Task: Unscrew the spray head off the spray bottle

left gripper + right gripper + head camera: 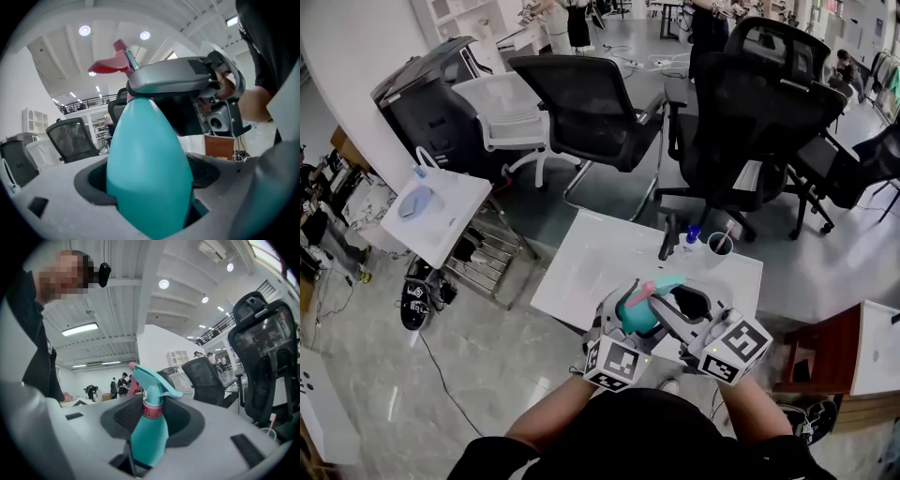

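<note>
A teal spray bottle [636, 317] is held up over the white table [581, 267], close to the person's chest. My left gripper [625, 325] is shut on its body, which fills the space between the jaws in the left gripper view [150, 164]. The spray head [152, 380] is teal with a red trigger [110, 65] and a red collar [151, 409]. My right gripper [673, 302] comes in from the right. Its jaws close around the collar, with the neck sitting in the dark pad recesses [152, 420]. One right jaw crosses the bottle's top in the left gripper view [173, 79].
On the table's far edge stand a black object [668, 236], a small blue-capped bottle [692, 234] and a cup [720, 244]. Black office chairs [581, 103] stand beyond the table. A brown cabinet [825, 352] is to the right, and a white side table [441, 211] to the left.
</note>
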Demonstrator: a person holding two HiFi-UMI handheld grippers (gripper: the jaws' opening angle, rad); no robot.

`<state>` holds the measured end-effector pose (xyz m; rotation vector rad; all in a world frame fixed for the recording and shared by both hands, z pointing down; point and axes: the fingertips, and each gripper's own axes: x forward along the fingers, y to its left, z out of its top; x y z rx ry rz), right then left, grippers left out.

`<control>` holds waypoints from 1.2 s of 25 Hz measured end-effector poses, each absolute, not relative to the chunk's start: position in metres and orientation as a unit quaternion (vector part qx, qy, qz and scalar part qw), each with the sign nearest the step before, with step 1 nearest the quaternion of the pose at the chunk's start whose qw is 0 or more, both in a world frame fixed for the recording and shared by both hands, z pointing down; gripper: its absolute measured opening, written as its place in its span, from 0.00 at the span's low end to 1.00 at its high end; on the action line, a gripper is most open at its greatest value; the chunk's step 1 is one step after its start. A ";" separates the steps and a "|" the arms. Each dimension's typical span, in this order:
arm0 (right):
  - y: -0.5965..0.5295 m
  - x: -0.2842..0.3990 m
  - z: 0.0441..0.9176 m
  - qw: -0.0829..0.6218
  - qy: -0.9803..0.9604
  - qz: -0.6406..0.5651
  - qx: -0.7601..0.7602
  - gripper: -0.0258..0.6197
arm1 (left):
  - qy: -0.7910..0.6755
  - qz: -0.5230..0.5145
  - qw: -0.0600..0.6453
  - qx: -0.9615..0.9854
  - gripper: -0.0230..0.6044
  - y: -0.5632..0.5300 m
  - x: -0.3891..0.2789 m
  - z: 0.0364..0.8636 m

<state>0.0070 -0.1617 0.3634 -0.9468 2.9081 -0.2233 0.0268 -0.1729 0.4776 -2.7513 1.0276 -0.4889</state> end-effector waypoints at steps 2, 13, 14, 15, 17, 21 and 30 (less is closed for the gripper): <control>-0.156 0.005 0.359 0.033 0.956 -0.060 -0.286 0.25 | 0.302 -0.137 0.069 -0.941 0.77 -0.164 0.032 0.470; -0.110 -0.007 0.335 0.031 0.997 -0.011 -0.066 0.25 | 0.101 -0.078 0.099 -0.987 0.77 -0.115 0.043 0.438; -0.110 -0.008 0.335 0.030 0.997 -0.015 -0.065 0.25 | 0.103 -0.073 0.094 -0.988 0.77 -0.115 0.042 0.438; -0.111 -0.010 0.335 0.030 0.997 -0.021 -0.071 0.26 | 0.108 -0.067 0.087 -0.988 0.77 -0.117 0.041 0.437; -0.118 -0.010 0.335 0.035 0.994 -0.014 -0.101 0.26 | 0.126 -0.053 0.069 -0.988 0.77 -0.123 0.038 0.435; -0.135 -0.007 0.341 0.044 0.985 0.001 -0.166 0.32 | 0.186 -0.052 0.041 -0.980 0.77 -0.145 0.027 0.437; -0.156 -0.010 0.358 0.030 0.957 -0.035 -0.285 0.27 | 0.274 -0.083 0.025 -0.958 0.77 -0.171 0.018 0.456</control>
